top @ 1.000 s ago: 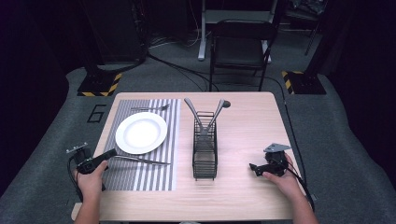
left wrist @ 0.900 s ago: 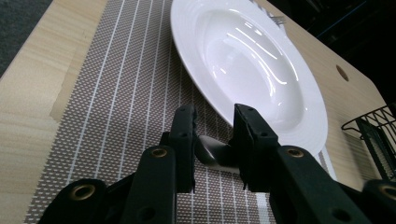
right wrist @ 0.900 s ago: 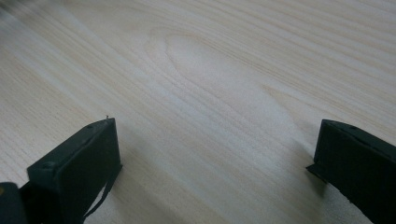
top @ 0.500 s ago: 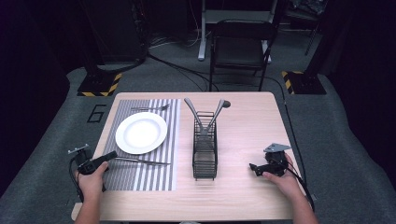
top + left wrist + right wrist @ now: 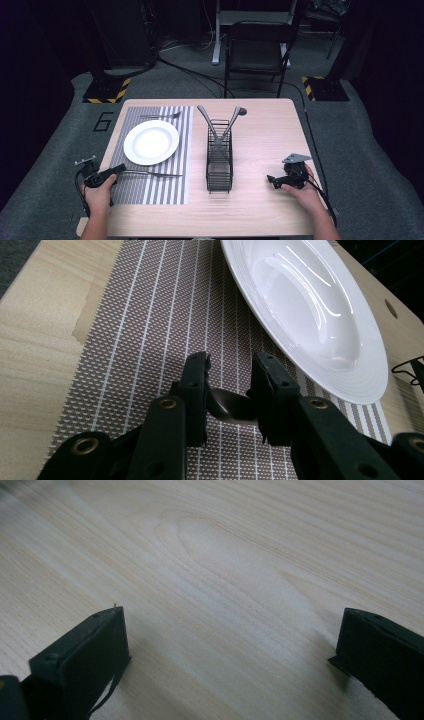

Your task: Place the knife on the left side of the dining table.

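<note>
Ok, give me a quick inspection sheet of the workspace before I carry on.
Surface: wooden table, striped placemat on its left part.
Job's things: knife on the placemat near the white plate; its handle sits between the left gripper's fingers.
Clutter: fork beyond the plate; wire caddy holding two utensils.
Grippers: left gripper around the knife handle; right gripper open over bare wood.
Cables: one trails from each gripper.
Surroundings: chair, dark floor.

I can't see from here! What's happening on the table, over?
Left gripper around knife handle on placemat. Right gripper open over bare table. Nothing blocking.
</note>
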A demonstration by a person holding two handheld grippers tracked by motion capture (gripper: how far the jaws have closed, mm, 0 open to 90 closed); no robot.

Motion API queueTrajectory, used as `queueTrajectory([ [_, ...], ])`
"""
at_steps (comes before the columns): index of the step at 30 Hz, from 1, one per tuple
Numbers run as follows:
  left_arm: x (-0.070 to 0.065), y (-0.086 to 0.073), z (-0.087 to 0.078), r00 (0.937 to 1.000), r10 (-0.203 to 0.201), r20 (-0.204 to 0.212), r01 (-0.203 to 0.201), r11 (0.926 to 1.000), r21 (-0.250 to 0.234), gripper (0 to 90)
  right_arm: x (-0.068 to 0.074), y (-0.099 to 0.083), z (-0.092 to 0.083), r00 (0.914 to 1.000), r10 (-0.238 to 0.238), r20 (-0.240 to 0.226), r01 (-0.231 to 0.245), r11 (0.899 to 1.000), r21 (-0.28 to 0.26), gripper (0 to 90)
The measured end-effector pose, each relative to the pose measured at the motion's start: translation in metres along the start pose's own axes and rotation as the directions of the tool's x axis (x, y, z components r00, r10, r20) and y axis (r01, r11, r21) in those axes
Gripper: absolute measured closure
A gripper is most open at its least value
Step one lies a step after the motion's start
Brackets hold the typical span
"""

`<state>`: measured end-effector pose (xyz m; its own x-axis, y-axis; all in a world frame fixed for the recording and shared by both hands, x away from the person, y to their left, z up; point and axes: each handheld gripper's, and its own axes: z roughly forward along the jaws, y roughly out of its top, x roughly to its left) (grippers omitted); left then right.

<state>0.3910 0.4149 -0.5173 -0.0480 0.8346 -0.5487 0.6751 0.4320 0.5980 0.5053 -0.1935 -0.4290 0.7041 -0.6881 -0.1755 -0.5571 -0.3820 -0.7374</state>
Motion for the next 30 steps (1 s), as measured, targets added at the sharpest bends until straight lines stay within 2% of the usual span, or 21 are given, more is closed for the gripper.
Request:
queueTrajectory([
  [17,0.0015,-0.0028,0.0024,0.9976,0.041,-0.055,-0.04,0.9988,0.028,68.2,-0.0002,0.0,0.0,1.0,-0.002,0.001,0.002,1.0,-0.002,0.0],
  [22,0.0032,-0.0019,0.0006,0.9975,0.044,-0.056,-0.044,0.999,0.0,68.1,-0.0002,0.0,0.0,1.0,-0.002,0.002,0.002,1.0,-0.002,0.0],
  [25,0.0031,-0.0025,0.0006,0.9975,0.033,-0.063,-0.033,0.9994,-0.004,67.4,-0.0003,-0.0001,0.0,1.0,-0.004,0.002,0.004,1.0,-0.003,0.0],
  [29,0.0016,-0.0018,-0.0008,0.9957,0.058,-0.072,-0.059,0.9982,-0.011,65.7,-0.0004,-0.0001,0.0001,1.0,-0.005,0.002,0.005,1.0,-0.004,0.0],
  [30,0.0007,-0.001,-0.002,0.9938,0.08,-0.078,-0.08,0.9968,0.001,65.4,-0.0002,-0.0001,0.0002,1.0,-0.004,0.001,0.004,1.0,-0.003,0.0],
])
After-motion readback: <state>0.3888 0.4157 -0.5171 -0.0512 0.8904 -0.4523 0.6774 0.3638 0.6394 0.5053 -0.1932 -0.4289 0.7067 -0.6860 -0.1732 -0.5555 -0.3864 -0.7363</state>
